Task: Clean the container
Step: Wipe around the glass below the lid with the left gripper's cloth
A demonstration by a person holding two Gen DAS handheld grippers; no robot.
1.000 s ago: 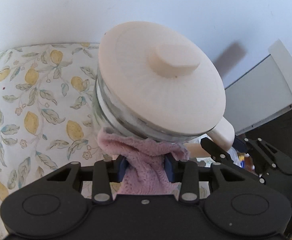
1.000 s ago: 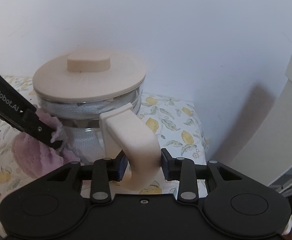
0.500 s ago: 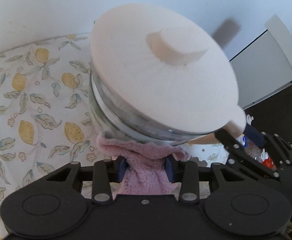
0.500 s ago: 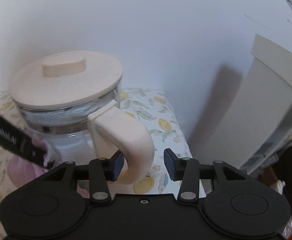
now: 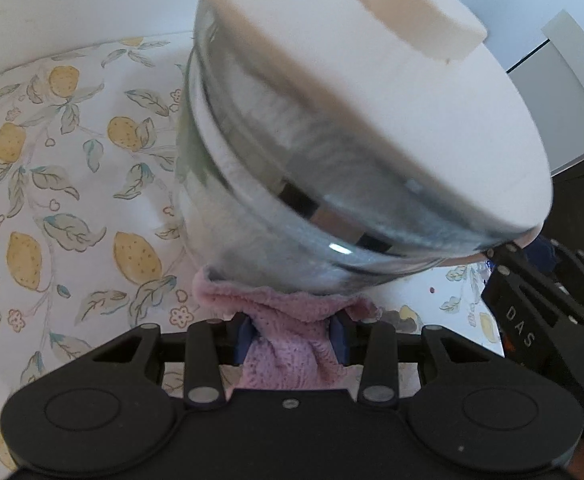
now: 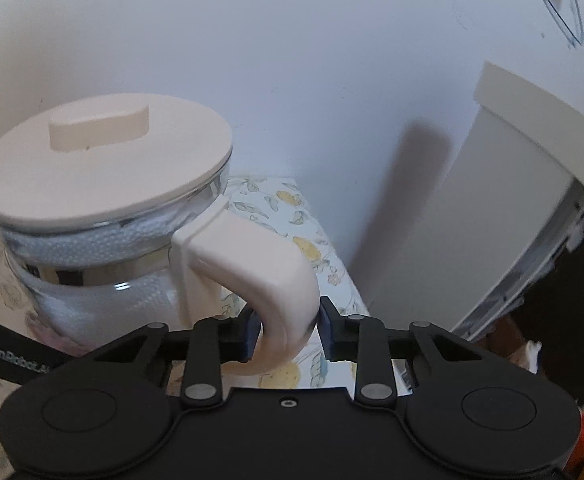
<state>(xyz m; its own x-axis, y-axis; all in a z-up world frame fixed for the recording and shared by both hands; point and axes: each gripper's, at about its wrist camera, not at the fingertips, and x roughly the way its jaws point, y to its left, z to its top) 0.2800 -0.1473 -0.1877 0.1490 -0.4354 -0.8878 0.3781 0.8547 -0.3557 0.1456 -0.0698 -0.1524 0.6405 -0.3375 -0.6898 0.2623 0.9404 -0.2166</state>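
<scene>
Two grippers: both at work on one container, each seen from its own wrist camera.
Left gripper (image 5: 292, 338): clamped on a bunched pink cloth (image 5: 288, 320), blue pads pressing it from both sides.
Pink cloth: its upper edge is pushed against the lower glass wall of the container (image 5: 292, 216), right beneath the container's body in the left wrist view.
Right gripper (image 6: 288, 334): its blue pads stand either side of the container's cream handle (image 6: 252, 264); the left pad touches the handle's curve and the right pad sits against its outer face, so it grips the handle.
Container: a glass jar with a chrome band, white grainy lining or contents behind the glass, tilted in the left wrist view with its top leaning away to the right.
Lid (image 6: 104, 160): cream, round, with an oblong knob, seated on the container's mouth.
Tablecloth (image 5: 64, 184): white with lemons and leaves, under and to the left of the container; whether the container's base touches it cannot be told.
Wall (image 6: 292, 60): plain white, behind the container.
Cabinet (image 6: 532, 168): white, to the right of the container, near the tablecloth's edge.
</scene>
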